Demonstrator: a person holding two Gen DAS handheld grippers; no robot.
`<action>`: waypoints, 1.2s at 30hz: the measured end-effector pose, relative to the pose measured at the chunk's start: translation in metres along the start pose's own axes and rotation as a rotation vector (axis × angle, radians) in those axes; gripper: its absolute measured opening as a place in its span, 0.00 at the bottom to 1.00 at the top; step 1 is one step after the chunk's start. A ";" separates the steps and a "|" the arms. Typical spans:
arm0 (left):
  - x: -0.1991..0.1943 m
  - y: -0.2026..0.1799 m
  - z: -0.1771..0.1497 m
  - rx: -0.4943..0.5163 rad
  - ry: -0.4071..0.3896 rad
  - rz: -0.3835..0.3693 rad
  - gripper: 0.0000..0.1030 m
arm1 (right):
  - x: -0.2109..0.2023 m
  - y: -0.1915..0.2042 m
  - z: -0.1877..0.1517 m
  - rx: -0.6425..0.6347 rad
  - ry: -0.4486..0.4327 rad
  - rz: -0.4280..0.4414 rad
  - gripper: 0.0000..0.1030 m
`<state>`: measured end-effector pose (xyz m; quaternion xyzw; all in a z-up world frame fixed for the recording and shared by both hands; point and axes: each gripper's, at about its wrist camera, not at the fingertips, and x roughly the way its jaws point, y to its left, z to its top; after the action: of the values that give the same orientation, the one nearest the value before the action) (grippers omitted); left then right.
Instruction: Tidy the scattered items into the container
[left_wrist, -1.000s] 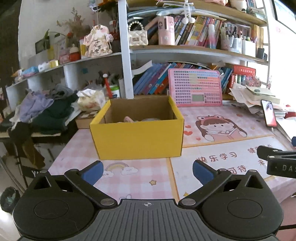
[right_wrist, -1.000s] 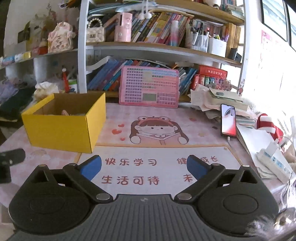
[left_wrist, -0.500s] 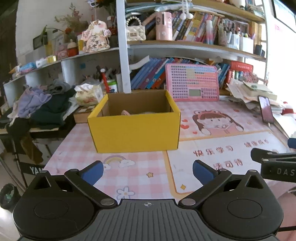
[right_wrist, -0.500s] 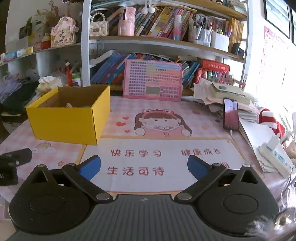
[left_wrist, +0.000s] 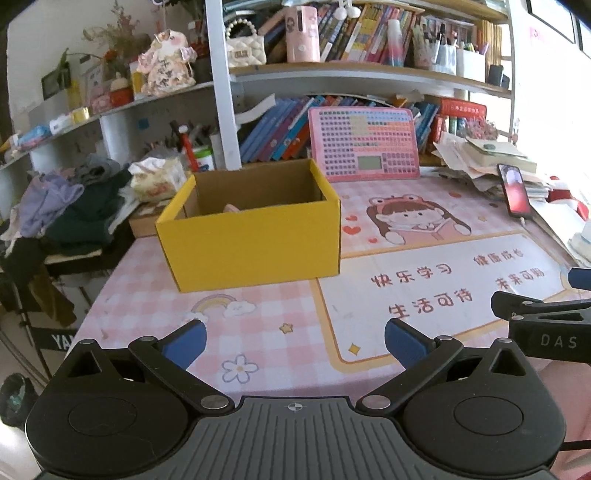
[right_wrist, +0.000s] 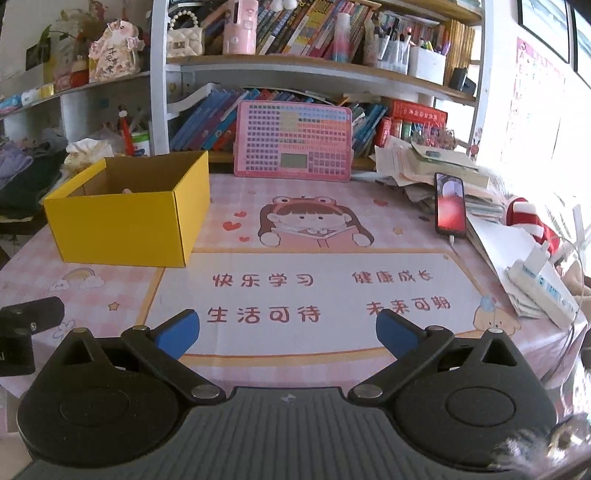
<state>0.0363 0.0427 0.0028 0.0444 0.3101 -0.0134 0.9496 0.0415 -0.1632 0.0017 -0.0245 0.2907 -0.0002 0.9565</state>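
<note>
Yellow box (left_wrist: 255, 240) upright, open-topped; pink item (left_wrist: 232, 208) inside.

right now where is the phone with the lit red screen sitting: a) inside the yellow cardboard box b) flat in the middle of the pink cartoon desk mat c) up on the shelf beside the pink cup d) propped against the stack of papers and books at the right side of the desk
d: the phone with the lit red screen leans on the stack of papers and books, well right of the yellow cardboard box.

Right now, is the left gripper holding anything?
No: in the left wrist view the left gripper is open, with only the desk mat between its blue fingertips.
</note>
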 end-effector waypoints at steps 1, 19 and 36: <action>0.001 0.000 0.000 -0.002 0.003 -0.002 1.00 | 0.000 0.000 0.000 0.000 0.000 0.002 1.00; 0.007 -0.003 -0.004 -0.009 0.045 -0.010 1.00 | 0.003 -0.004 0.000 0.005 0.026 0.044 1.00; 0.006 -0.006 -0.003 -0.004 0.047 -0.004 1.00 | 0.003 -0.004 0.000 -0.002 0.029 0.055 1.00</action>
<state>0.0392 0.0372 -0.0036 0.0423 0.3325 -0.0137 0.9421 0.0444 -0.1674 0.0004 -0.0174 0.3051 0.0260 0.9518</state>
